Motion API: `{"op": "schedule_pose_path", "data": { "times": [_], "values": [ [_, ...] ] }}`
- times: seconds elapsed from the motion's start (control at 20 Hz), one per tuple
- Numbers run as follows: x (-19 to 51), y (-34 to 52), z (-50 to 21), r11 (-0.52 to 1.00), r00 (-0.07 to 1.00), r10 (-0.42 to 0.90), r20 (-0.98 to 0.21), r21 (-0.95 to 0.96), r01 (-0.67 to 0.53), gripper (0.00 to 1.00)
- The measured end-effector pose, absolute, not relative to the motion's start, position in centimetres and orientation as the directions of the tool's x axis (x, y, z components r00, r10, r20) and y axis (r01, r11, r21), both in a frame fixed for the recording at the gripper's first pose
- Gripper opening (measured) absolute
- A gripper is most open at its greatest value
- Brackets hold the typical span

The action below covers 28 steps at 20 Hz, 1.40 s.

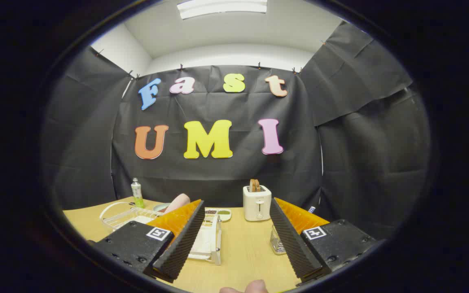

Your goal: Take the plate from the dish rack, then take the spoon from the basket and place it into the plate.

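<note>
Above the wooden table, I hold the gripper spread wide and empty, fingers framing the dish rack for approach.

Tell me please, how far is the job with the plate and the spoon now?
Nothing looks done yet. The gripper is open and holds nothing, its fingers above the wooden table. The dish rack lies just ahead by one finger, the wire basket by the other. Taking the plate, then the spoon, is all left.
</note>
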State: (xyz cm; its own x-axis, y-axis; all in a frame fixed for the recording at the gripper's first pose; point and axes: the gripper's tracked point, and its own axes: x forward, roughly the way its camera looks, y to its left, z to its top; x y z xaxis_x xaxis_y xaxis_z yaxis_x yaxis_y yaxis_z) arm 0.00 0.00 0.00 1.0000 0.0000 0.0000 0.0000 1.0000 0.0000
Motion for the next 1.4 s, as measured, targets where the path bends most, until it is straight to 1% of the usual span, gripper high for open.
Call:
{"op": "schedule_pose_path", "data": {
  "times": [0.1,0.25,1.05,1.2,1.4],
  "values": [
    [0.0,0.2,0.1,1.0,1.0,0.004,-0.01,-0.013,-0.004,1.0],
    [-0.4,0.3,0.8,1.0,1.0,0.0,0.007,-0.021,0.0,1.0],
    [-2.4,-0.8,-0.9,0.999,0.999,-0.008,-0.048,-0.036,0.006,1.0],
    [-2.1,0.1,-1.0,1.0,0.998,0.02,-0.056,-0.016,-0.021,1.0],
    [-0.8,2.2,0.7,0.997,0.996,0.063,-0.056,-0.033,-0.065,1.0]
  ]
}}
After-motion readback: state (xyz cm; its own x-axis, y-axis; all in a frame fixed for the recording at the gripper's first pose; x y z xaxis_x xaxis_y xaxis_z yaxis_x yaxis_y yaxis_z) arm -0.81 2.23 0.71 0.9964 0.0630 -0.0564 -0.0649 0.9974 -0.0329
